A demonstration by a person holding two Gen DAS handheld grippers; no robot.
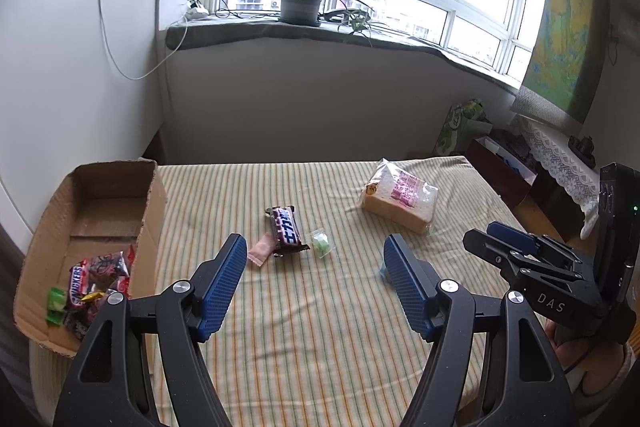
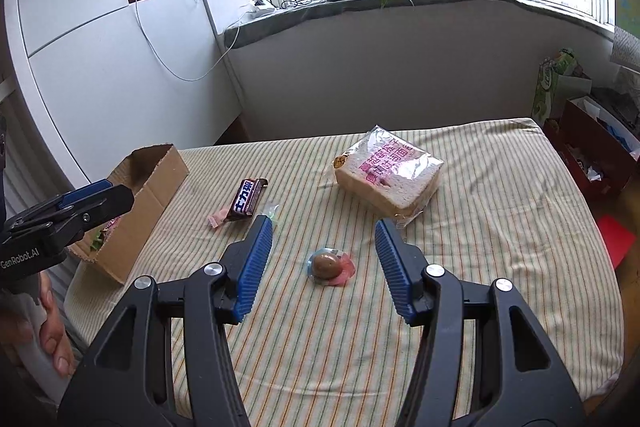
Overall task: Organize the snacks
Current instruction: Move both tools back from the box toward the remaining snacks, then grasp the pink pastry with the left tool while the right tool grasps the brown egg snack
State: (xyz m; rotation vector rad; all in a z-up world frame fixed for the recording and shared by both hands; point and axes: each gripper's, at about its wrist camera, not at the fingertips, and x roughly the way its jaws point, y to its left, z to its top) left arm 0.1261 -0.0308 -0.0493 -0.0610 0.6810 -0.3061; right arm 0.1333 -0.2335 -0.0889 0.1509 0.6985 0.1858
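Left gripper [image 1: 314, 267]: jaws apart, nothing between them, hovering over the striped cloth of the desk [image 1: 320, 347]
Right gripper [image 2: 324, 255]: jaws apart and empty, poised above the wrapped egg [image 2: 326, 265], which lies on the cloth between the two blue pads without touching either
Cardboard box [image 1: 154, 211]: open-topped, at the left edge of the desk, already holding several snack packets, a Snickers bar [image 1: 78, 285] and green sweets among them
Chocolate bar [image 1: 286, 231]: dark wrapper, lying on the cloth just right of the box, well clear of both grippers
Pink sachet [image 1: 260, 251]: touching the chocolate bar's near left side
Clear packet with green sweet [image 1: 322, 245]: just right of the chocolate bar
Bread bag [image 2: 390, 173]: sliced loaf in clear plastic with pink print, towards the far right of the desk
Potted plant [image 1: 300, 1]: on the windowsill behind
Person's hand [image 2: 52, 327]: fingers visible at the left edge of the right wrist view, below the left gripper
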